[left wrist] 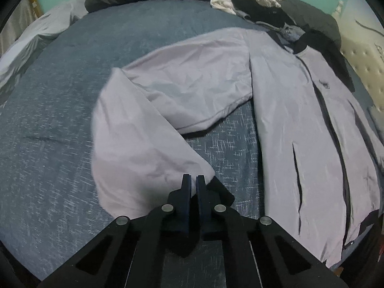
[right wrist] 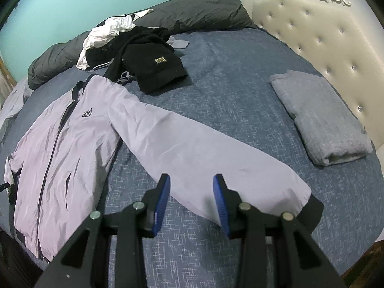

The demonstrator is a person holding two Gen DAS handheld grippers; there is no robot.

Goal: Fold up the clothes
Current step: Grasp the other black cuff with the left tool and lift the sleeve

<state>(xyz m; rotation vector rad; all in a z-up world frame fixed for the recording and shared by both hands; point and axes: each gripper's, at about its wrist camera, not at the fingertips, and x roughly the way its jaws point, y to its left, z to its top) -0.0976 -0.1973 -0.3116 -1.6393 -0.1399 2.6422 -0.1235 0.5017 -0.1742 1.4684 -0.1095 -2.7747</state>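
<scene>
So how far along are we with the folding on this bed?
Done: one grey garment lies folded near the headboard. In hand: the lilac jacket is spread flat, front up; the left gripper is shut at the cuff end of one sleeve, already bent at the elbow, while the right gripper hovers open over the other sleeve, which lies straight. Left: both sleeves and body folds, then the black and white pile.
</scene>
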